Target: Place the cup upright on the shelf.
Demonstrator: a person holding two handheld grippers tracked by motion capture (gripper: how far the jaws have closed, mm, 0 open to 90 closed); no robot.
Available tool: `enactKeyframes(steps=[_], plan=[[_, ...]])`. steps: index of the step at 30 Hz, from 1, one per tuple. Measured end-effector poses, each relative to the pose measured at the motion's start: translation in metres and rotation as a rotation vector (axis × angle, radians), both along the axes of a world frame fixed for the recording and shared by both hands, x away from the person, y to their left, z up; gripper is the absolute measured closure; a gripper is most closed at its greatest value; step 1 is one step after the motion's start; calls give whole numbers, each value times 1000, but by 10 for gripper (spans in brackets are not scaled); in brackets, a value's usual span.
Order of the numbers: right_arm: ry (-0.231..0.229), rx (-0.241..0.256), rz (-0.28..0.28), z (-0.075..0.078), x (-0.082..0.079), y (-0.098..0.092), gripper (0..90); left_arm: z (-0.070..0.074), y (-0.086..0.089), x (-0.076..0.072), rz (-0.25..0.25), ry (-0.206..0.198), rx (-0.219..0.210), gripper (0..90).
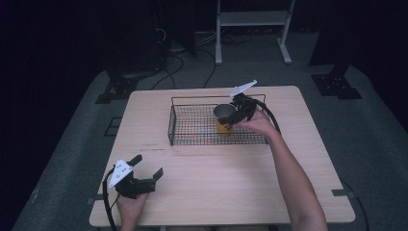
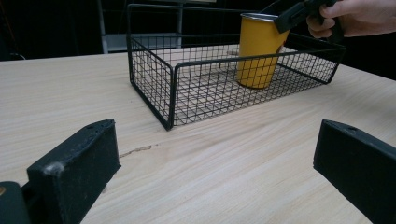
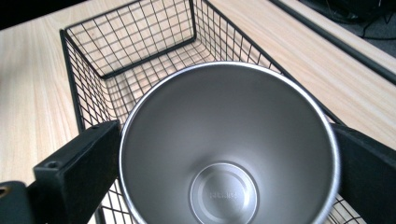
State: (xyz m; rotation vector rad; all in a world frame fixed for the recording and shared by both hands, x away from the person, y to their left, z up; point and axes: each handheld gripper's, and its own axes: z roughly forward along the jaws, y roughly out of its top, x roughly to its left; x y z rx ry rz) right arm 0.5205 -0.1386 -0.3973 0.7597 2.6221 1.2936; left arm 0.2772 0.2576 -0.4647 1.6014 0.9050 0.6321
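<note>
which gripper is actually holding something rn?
The right gripper, over the wire basket: its jaws sit on either side of the yellow cup near the rim. The left gripper is near the table's front edge, jaws spread wide with nothing between them.

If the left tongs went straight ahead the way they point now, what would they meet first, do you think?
Probably the near corner of the black wire basket. The left tongs are open over bare table, and the basket stands ahead of them, though depth is hard to judge.

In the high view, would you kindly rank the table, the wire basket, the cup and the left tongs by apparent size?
1. Table
2. Wire basket
3. Left tongs, though they sit nearer the camera, which flatters them
4. Cup
</note>
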Motion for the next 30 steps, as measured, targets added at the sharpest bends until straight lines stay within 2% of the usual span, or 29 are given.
enactKeyframes(steps=[21,30], plan=[[-18,115,-6,22,-12,-20,8,0,0,0,1,0,5,0],[-33,160,-5,29,-23,-33,9,0,0,1,8,3,3,0]])
